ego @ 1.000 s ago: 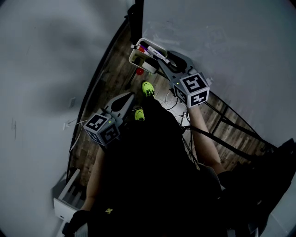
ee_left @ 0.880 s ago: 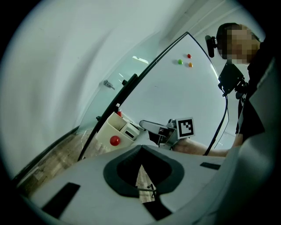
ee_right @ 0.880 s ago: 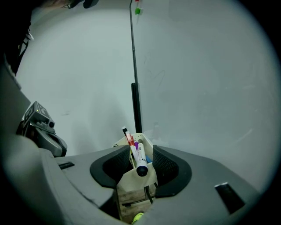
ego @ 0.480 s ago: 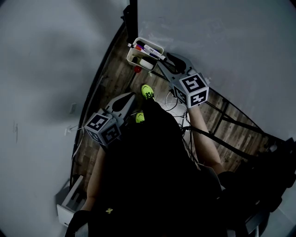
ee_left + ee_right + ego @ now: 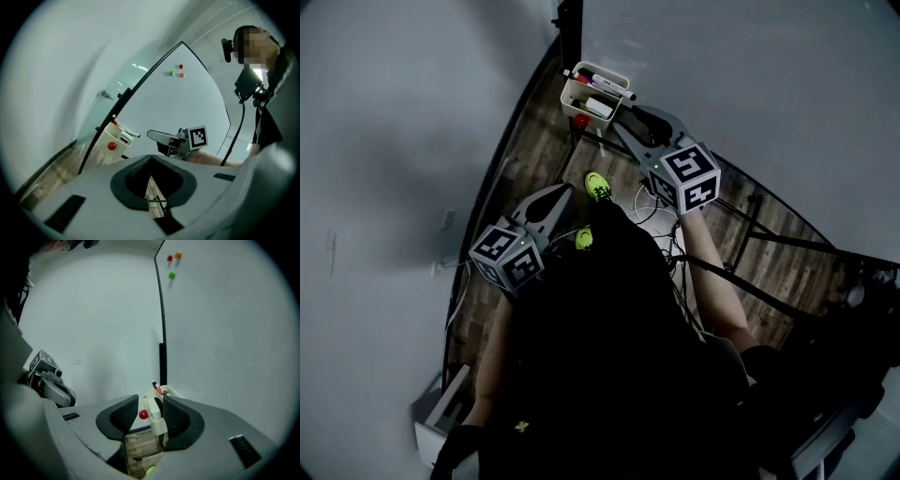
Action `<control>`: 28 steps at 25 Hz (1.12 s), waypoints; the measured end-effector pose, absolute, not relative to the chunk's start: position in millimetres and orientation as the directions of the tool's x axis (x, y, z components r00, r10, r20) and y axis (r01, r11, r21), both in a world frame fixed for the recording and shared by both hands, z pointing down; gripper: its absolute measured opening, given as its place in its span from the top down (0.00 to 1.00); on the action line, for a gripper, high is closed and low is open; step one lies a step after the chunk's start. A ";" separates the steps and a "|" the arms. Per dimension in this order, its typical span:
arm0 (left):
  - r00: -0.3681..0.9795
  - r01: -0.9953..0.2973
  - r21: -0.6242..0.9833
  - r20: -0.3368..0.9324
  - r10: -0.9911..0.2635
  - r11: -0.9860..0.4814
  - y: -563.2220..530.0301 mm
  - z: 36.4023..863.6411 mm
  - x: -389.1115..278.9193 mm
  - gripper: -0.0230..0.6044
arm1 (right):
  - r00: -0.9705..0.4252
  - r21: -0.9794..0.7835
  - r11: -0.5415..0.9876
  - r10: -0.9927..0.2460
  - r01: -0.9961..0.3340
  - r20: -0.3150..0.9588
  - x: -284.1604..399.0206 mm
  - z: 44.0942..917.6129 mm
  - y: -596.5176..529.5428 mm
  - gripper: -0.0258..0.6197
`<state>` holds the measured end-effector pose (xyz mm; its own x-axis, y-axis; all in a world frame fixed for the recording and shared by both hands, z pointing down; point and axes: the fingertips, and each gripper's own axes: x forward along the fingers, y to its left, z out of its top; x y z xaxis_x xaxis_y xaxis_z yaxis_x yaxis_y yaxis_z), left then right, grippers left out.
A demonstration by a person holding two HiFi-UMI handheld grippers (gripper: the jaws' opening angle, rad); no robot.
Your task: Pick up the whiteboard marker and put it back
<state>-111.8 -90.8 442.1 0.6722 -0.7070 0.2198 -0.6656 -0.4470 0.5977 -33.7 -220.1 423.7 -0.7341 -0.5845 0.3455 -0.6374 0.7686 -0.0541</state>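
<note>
While the right gripper (image 5: 150,400) is hanging open near the marker caddy (image 5: 575,97), the left gripper (image 5: 150,158) is sitting clenched, empty; print on the whiteboard marker (image 5: 607,84) is too tiny to read.

A cream plastic marker tray (image 5: 577,99) hangs at the lower left corner of the white whiteboard (image 5: 750,84), just right of its black edge post (image 5: 162,333). Whiteboard markers (image 5: 607,79) lie in the tray. A small red round magnet (image 5: 580,120) sits against the tray's outer side. Three small round magnets (image 5: 171,274) cluster near the board's upper left corner. Below lies the wooden plank floor (image 5: 534,150), with a grey wall (image 5: 394,141) on its left. Two neon-yellow shoes (image 5: 598,184) stand on the floor before the board, with loose cables (image 5: 652,202) just to their right.
</note>
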 end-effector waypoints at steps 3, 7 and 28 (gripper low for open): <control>0.679 -0.658 0.598 0.208 -0.705 -0.458 -75.4 438.5 -114.4 0.91 | -0.738 -0.053 0.772 -0.582 -0.634 0.341 -37.2 417.2 -198.1 0.74; 0.684 -0.653 0.594 0.196 -0.703 -0.470 -64.8 434.3 -114.5 0.91 | -0.741 -0.049 0.780 -0.571 -0.624 0.354 -37.9 415.3 -173.4 0.74; 0.649 -0.666 0.616 0.198 -0.735 -0.422 -42.8 447.7 -92.5 0.91 | -0.762 -0.118 0.785 -0.537 -0.609 0.361 7.5 431.7 -105.1 0.96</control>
